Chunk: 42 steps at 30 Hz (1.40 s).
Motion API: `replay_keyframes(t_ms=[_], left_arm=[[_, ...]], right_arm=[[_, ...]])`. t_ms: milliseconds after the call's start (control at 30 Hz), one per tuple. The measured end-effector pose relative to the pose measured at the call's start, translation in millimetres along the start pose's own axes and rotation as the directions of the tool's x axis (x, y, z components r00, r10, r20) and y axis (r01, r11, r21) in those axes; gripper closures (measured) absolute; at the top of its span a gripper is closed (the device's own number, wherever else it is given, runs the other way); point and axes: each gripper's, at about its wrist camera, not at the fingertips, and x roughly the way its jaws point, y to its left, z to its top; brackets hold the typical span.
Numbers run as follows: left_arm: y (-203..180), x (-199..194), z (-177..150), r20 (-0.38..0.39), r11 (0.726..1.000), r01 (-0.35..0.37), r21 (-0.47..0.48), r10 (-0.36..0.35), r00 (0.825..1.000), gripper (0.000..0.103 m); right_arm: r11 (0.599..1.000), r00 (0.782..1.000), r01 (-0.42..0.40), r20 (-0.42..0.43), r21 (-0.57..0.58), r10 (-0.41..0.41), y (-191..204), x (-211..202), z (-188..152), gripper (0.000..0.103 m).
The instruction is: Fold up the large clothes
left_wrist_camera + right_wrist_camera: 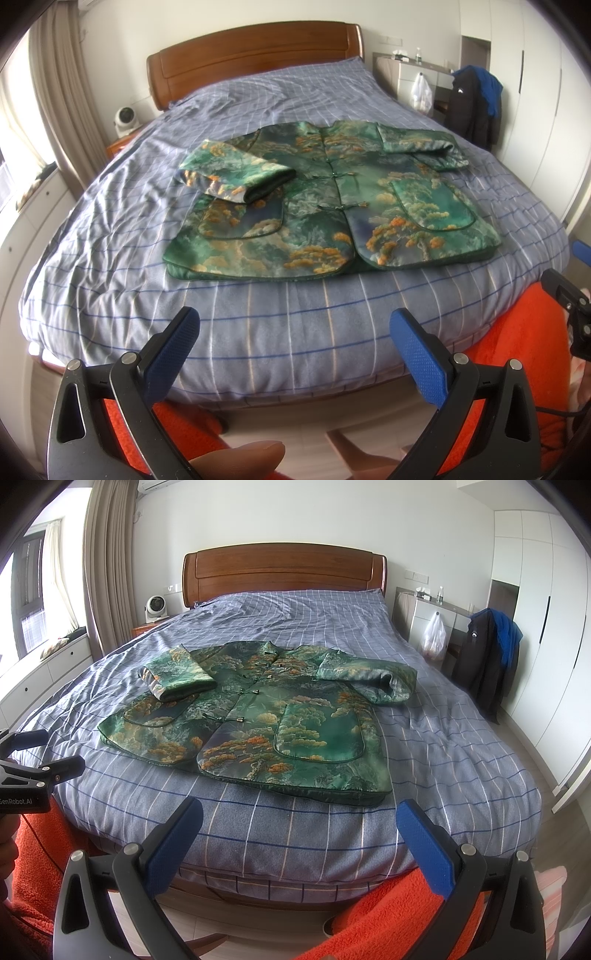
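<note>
The left gripper (295, 332) is released, its two blue-padded fingers (173, 341) spread wide with nothing between them. It hangs in the air before the near edge of the bed (110, 258), not touching it. The right gripper (299, 823) is the same — wide apart and holding nothing, also short of the mattress edge.

The green jacket (332, 206), patterned with orange trees and clouds, lies flat on the checked blue cover (258, 321), straight ahead of both grippers and well beyond their fingertips. Its front faces up and is closed with knot buttons down the middle. Its hem is the side nearest to the grippers. The sleeve (236, 173) ahead and to the left of the left gripper is folded inward and rests on the jacket body, above a pocket. The other sleeve (373, 679), ahead and to the right of the right gripper, bends across the shoulder area, with its cuff out on the cover.

Beyond the jacket stands the wooden headboard (284, 572) — far from both grippers. Orange fluffy fabric (388, 912) shows below the grippers.
</note>
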Motion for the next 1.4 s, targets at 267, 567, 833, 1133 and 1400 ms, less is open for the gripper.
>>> replay_keyframes(t_ms=[267,567,833,1133,1400], left_arm=[[-0.2,0.0,0.1,0.0,1.0,-0.001,0.001,0.001,1.0,0.0],[-0.8,0.2,0.1,0.0,1.0,-0.001,0.001,0.001,1.0,0.0],[-1.1,0.3,0.1,0.0,1.0,-0.001,0.001,0.001,1.0,0.0],[-3.8,1.8,-0.3,-0.005,1.0,-0.001,0.003,0.001,1.0,0.0],[-5.4,2.5,-0.6,-0.008,1.0,-0.001,0.005,0.001,1.0,0.0]], right_arm=[[1.0,1.0,0.0,-0.001,0.0,0.0,0.1,0.1,0.0,0.0],[1.0,1.0,-0.001,-0.001,-0.001,0.001,0.4,0.4,0.6,0.0],[1.0,1.0,-0.001,-0.002,-0.001,0.001,0.3,0.9,0.2,0.0],[1.0,1.0,-0.001,-0.001,-0.002,0.001,0.7,1.2,0.0,0.0],[1.0,1.0,0.0,-0.001,-0.003,0.0,0.7,1.3,0.6,0.0]])
